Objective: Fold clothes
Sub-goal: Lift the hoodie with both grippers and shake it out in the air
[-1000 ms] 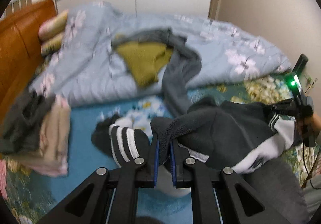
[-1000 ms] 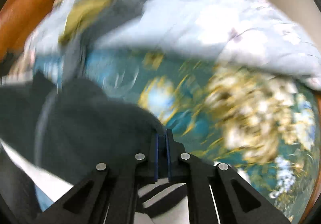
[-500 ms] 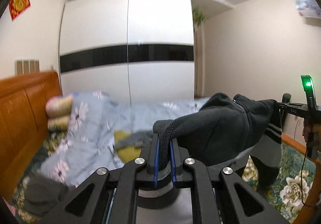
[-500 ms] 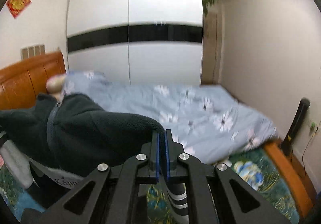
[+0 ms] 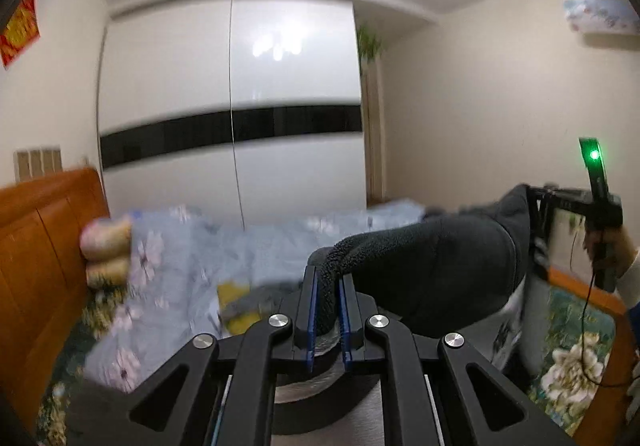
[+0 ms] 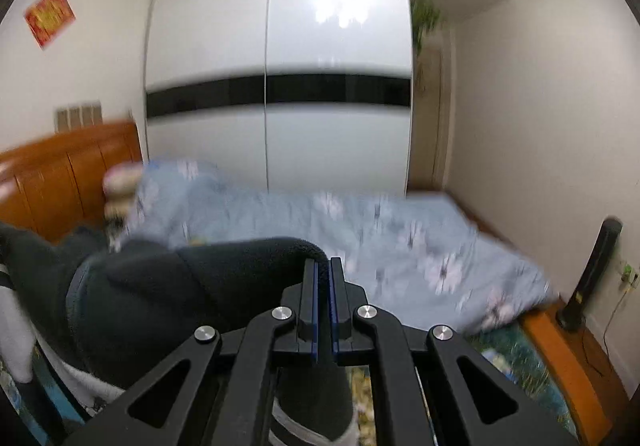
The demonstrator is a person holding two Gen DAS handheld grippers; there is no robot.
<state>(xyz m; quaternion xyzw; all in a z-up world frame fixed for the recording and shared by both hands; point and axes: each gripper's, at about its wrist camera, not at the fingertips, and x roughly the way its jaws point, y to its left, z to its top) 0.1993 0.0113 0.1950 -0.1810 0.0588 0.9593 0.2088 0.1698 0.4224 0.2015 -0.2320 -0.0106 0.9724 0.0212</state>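
Ahead of me, a white wardrobe (image 6: 280, 86) with a black band fills the far wall; an orange wooden headboard (image 5: 44, 246) stands left, a blue floral quilt (image 6: 400, 238) covers the bed.

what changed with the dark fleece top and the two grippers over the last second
Both grippers rose together, lifting the dark fleece top off the bed until it hangs stretched between them in the air; the views swung up from the bedding to the wardrobe. Unchanged: the left gripper and right gripper are each still shut on an edge of the top, and nothing was released.
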